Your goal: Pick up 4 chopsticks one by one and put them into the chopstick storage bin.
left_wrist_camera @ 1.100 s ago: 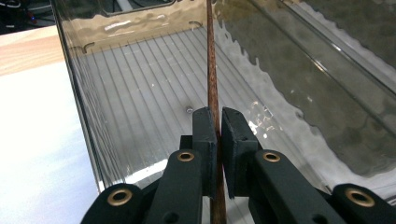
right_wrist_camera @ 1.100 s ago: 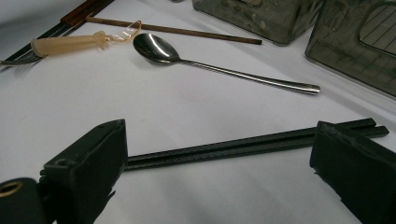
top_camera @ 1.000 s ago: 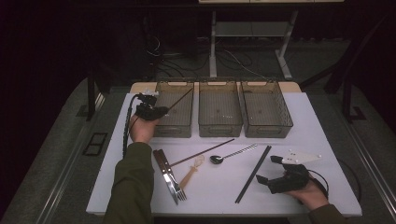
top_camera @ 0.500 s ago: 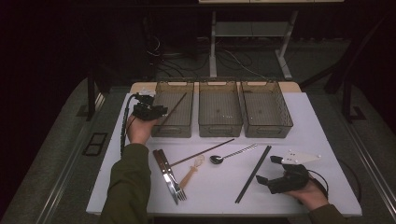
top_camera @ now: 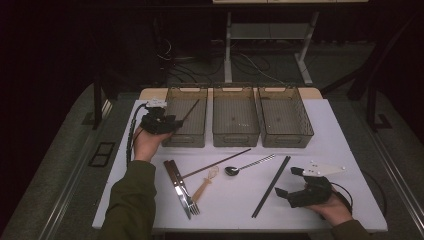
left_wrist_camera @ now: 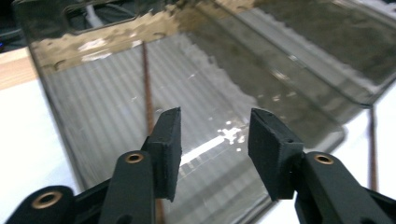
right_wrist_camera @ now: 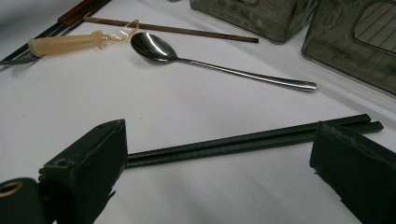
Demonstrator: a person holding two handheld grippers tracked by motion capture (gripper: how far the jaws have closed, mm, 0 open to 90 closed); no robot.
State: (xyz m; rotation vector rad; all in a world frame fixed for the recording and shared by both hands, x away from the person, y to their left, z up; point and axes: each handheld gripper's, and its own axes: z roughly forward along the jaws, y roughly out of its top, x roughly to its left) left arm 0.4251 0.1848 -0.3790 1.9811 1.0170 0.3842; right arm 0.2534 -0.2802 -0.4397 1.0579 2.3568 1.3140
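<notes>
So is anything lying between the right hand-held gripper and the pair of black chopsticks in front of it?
Nothing visible. The right hand-held gripper is open, and the black chopsticks lie flat on the bare white table just beyond its jaws. The spoon lies farther off, behind the chopsticks.

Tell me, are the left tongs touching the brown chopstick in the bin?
Apart. The left gripper view shows the left tongs open and empty, the brown chopstick lying beyond them inside the bin.

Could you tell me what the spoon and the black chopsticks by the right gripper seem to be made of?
The spoon looks like polished metal: its bowl mirrors the light. The black chopsticks look matte, perhaps plastic or coated wood: no shine, faintly grainy surface.
</notes>
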